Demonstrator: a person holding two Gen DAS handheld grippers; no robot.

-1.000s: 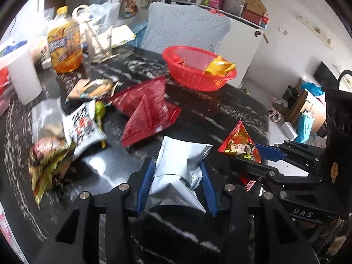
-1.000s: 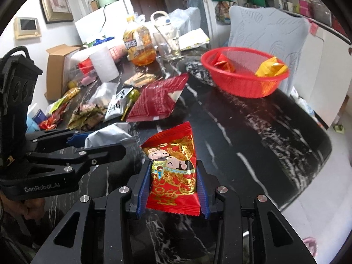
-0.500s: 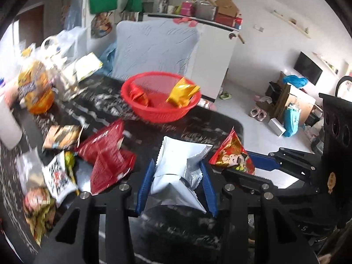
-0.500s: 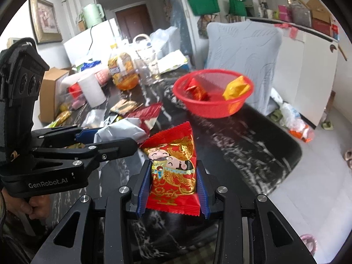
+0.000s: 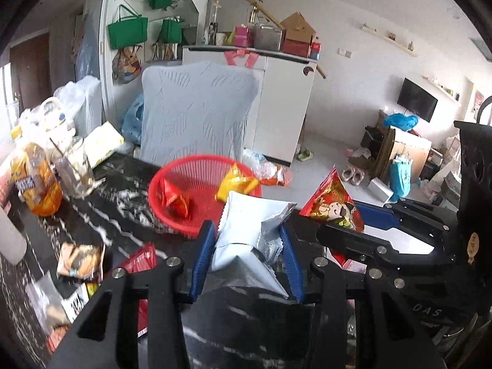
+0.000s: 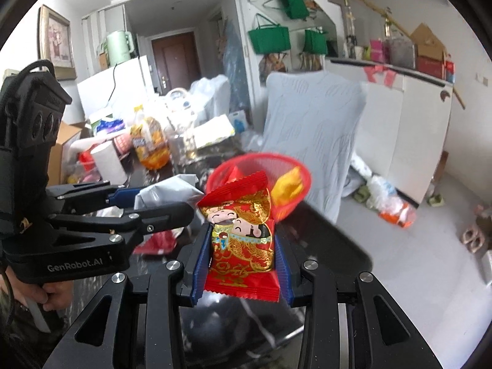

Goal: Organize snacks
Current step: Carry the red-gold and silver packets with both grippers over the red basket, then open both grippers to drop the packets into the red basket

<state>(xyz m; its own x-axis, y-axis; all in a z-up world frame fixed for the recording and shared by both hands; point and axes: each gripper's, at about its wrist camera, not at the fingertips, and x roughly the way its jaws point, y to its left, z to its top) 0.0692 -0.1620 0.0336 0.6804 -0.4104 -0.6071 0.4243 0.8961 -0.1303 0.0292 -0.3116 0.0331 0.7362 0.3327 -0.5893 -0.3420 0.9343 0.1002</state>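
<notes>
Left gripper (image 6: 160,203): black frame, blue finger pads, silver screws, white "GenRobot.AI" lettering. Right gripper (image 6: 243,246): identical black linkage, blue pads; "DAS" marking, small gold sticker.

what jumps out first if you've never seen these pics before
Each gripper is clamped on a snack: the right gripper on a red packet with cartoon faces, the left gripper on a crumpled silver bag. Just beyond them a red basket sits on the black marble table, already holding a yellow and a red packet.
</notes>
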